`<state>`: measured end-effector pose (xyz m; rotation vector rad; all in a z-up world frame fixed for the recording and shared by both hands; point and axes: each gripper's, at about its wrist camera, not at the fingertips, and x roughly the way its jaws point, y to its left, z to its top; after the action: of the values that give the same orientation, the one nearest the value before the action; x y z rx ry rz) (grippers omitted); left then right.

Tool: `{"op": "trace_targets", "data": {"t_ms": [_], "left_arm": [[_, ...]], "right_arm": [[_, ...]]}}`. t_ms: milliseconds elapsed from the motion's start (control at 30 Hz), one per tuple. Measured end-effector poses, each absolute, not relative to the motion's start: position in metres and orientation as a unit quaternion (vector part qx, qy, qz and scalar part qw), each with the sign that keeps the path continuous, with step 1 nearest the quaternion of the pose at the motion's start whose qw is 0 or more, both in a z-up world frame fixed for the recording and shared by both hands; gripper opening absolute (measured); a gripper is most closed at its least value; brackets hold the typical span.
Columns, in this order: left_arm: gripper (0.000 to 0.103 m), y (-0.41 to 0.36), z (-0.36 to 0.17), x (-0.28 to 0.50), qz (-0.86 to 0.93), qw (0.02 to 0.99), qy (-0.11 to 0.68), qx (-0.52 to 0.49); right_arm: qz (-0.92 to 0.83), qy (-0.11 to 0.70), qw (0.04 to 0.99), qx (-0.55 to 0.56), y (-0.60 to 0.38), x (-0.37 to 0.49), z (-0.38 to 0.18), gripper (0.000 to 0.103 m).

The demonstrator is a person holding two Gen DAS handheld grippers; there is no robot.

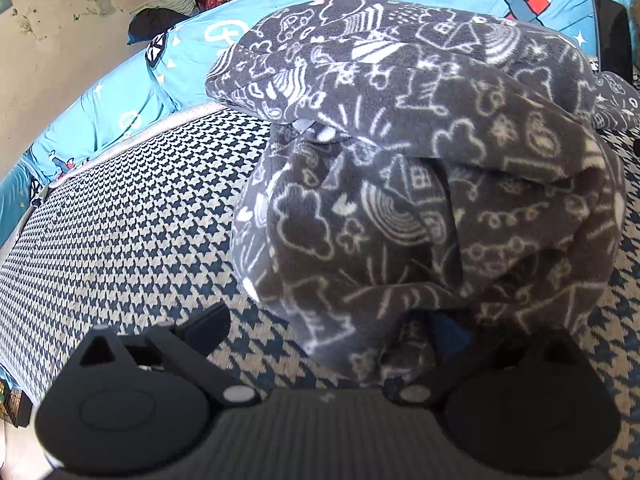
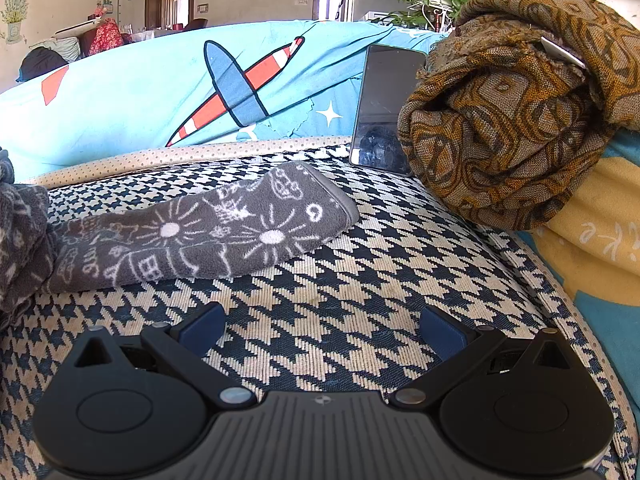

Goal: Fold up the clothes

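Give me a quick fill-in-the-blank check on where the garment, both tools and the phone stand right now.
1. The right tool hangs over the houndstooth cushion with its fingers ____.
2. The grey garment is printed with ____ doodles.
3. The sleeve lies flat on the cushion, ____ of the right tool's fingers.
4. The phone leans beside a rolled ____ cloth.

Missing words: open; white; clear; brown
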<state>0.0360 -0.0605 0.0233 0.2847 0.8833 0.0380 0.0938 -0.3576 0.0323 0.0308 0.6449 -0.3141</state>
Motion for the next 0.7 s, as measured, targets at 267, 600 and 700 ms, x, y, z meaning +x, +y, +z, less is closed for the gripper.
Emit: {"op": "trace_targets", "data": {"t_ms": [267,600,700], "left_arm": [[0.103,-0.061,0.027,0.066,0.03,0.892,0.424,0.155],[0.103,-0.039,0.033,0.102,0.077,0.887,0.434,0.137],[0.103,-0.046,0.033,0.09,0.076,0.893,0.415,0.157]], "right_arm": [[-0.154,0.315,0.936,0.015,-0.359,0.093,0.032,0.103],[-0.124,0.328,0.936,0.036,-0.355,0.083,0.046,0.103],[-0.102,0.307,0.944,0.07,-0.356,0.079,0.055,0.103]]}}
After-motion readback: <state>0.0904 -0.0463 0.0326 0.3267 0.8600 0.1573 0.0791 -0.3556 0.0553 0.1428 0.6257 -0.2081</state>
